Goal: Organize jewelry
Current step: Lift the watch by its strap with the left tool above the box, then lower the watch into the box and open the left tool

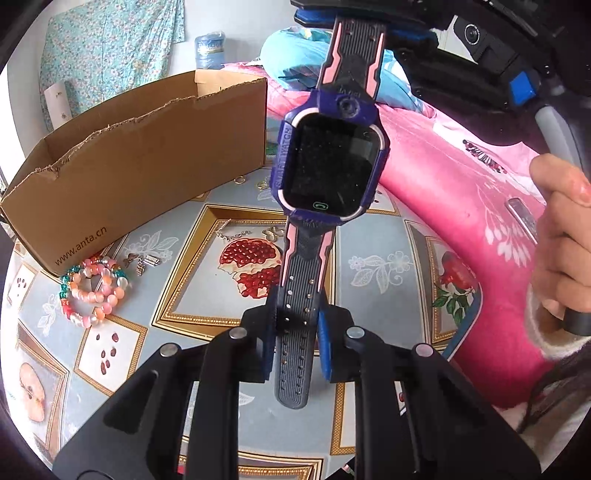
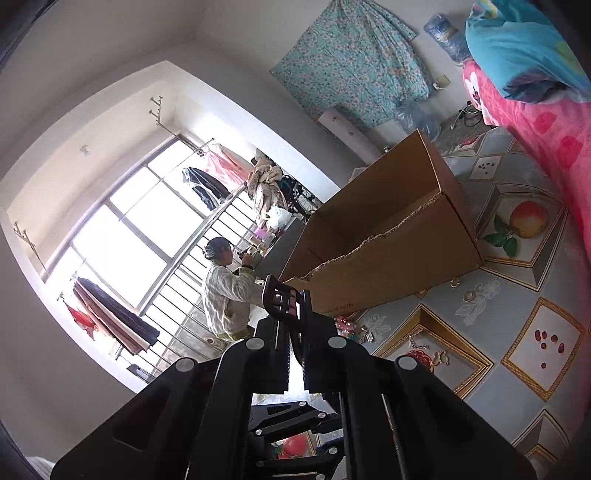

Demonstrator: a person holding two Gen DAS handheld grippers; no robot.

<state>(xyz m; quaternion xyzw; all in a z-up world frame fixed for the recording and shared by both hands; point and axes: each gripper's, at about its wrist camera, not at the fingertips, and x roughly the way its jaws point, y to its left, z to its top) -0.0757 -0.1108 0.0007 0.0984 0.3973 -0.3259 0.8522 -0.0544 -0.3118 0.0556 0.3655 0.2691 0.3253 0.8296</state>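
A purple and pink smart watch [image 1: 328, 162] hangs stretched above the table in the left wrist view. My left gripper [image 1: 298, 325] is shut on its lower black strap [image 1: 301, 295], with a pad on either edge. The upper strap runs up into my right gripper [image 1: 332, 16] at the top of that view. In the right wrist view my right gripper [image 2: 295, 328] is shut on the strap's buckle end [image 2: 282, 299], which sticks up past the fingertips. The watch's face is hidden in that view.
An open cardboard box [image 1: 140, 158] stands at the back left of the fruit-patterned tablecloth [image 1: 384, 236]. Beaded bracelets [image 1: 94, 291], a chain [image 1: 231, 234], rings [image 2: 468, 295] and small clasps lie before the box. Pink bedding [image 1: 461, 206] borders the right. A hand [image 1: 561, 236] grips a handle. A person [image 2: 225, 291] stands by the window.
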